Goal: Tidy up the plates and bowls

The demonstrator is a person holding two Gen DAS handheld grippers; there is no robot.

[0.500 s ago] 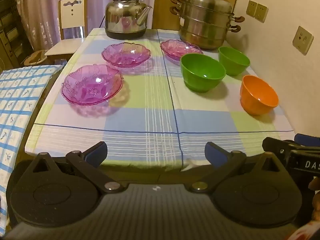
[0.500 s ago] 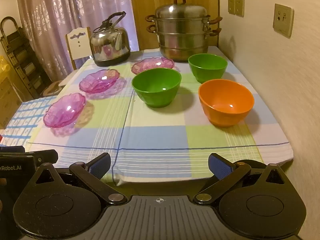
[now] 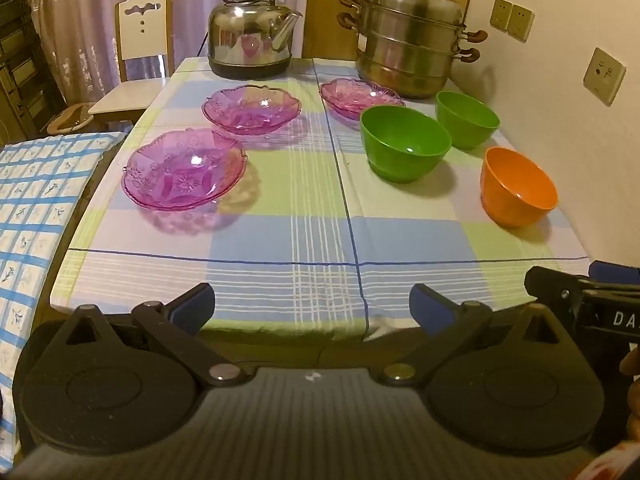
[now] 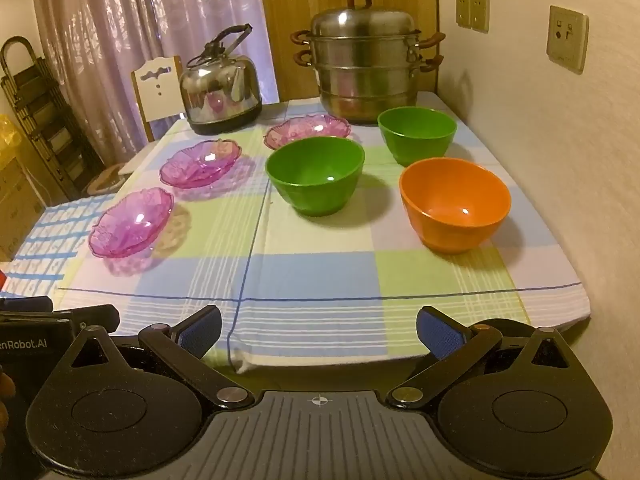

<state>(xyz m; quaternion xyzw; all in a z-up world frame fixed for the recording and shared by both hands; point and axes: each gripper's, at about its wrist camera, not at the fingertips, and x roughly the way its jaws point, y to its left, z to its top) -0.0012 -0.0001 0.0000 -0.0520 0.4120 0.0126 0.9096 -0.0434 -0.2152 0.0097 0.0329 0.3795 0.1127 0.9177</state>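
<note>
Three purple glass plates lie on the checked tablecloth: a near-left one (image 3: 184, 170) (image 4: 132, 222), a middle one (image 3: 251, 109) (image 4: 200, 163), and a far one (image 3: 360, 98) (image 4: 307, 131) before the steamer. A large green bowl (image 3: 405, 148) (image 4: 316, 174), a smaller green bowl (image 3: 467, 124) (image 4: 417, 133) and an orange bowl (image 3: 518, 186) (image 4: 455, 204) stand on the right. My left gripper (image 3: 312, 306) and right gripper (image 4: 318, 330) are open and empty at the table's near edge.
A steel kettle (image 3: 252, 36) (image 4: 220, 88) and a stacked steel steamer pot (image 3: 408, 40) (image 4: 364, 64) stand at the table's far end. A wall (image 4: 560, 140) runs along the right edge. A chair (image 3: 140, 40) and a blue-checked cloth (image 3: 36, 200) are on the left.
Both views have shifted only slightly. Nothing on the table has moved and both grippers stay open.
</note>
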